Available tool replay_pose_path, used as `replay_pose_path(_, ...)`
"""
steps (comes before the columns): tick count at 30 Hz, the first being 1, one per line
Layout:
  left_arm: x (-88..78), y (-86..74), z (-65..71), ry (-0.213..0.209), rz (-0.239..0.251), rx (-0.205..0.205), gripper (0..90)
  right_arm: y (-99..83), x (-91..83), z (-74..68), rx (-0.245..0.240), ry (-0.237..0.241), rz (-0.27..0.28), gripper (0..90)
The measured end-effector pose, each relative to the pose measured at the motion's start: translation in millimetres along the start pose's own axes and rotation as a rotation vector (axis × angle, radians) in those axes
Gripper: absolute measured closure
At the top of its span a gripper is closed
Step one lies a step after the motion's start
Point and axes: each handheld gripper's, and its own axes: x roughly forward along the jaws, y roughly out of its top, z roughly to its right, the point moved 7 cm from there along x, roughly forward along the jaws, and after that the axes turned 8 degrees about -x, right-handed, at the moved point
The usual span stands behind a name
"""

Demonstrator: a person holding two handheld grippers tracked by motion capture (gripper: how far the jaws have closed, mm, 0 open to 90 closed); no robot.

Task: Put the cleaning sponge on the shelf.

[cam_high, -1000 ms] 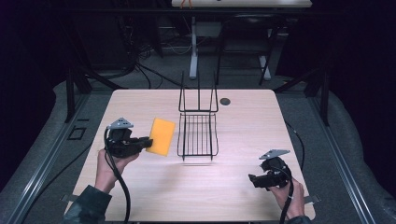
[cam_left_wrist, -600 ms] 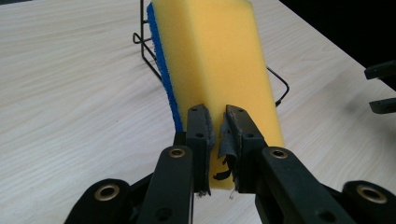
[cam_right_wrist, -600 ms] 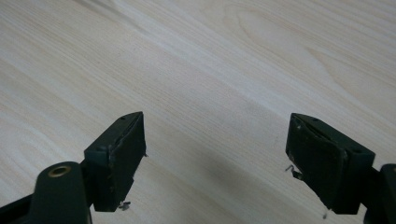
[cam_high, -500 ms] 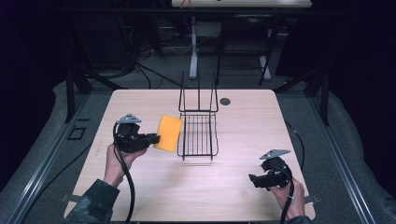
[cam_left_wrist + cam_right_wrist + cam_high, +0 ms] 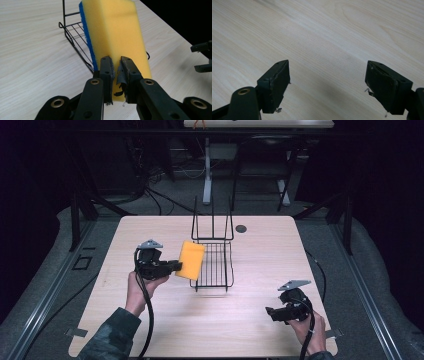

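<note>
We are holding the left tool point(image 5: 172, 266) with its jaws clamped tightly on the near end of a yellow sponge point(image 5: 190, 260), and the foam is squeezing in between the pads. In the left gripper view the left tool point(image 5: 116, 65) is pinching the sponge point(image 5: 117, 32) at its lower edge, and the sponge is showing a blue scouring layer along its left face. The sponge is standing on edge and tilted, raised above the worktop point(image 5: 150, 230), and its far side is overlapping the left edge of a black wire rack point(image 5: 213, 265); whether it is touching the wires we cannot tell. The rack is sitting near the middle of the worktop, with tall uprights rising at its far end. In the left gripper view the rack point(image 5: 75, 35) is lying just behind and to the left of the sponge. We are holding the right tool point(image 5: 274, 312) low at the near right part of the worktop, well apart from the rack. In the right gripper view the right tool point(image 5: 327, 75) is standing with its jaws wide apart and nothing between them, over bare worktop point(image 5: 317, 30). A small dark round disc point(image 5: 241, 228) is lying on the worktop beyond the rack.
</note>
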Motion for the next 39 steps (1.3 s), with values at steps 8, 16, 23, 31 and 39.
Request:
replay_pose_path(8,12.5,2.5,-1.4,-0.014,0.004,-0.032,80.5,-0.4,0.4,0.0,-0.003,-0.002,-0.004,19.4)
replay_pose_path(16,28.1,3.0,-0.1,-0.036,-0.013,-0.064,80.6,-0.6,0.4,-0.1,-0.005,0.003,-0.007,19.4)
replay_pose_path(23,37.9,3.8,-2.3,-0.046,-0.003,-0.101,80.6,-1.9,0.0,2.4,0.005,0.001,-0.003,19.4)
replay_pose_path(31,56.5,0.3,7.0,-0.041,-0.016,-0.095,80.5,-1.4,0.3,0.5,-0.004,0.003,-0.008,19.4)
replay_pose_path(39,70.3,-2.8,10.3,-0.019,-0.027,-0.116,80.6,-1.6,1.0,0.0,0.000,0.003,-0.011,19.4)
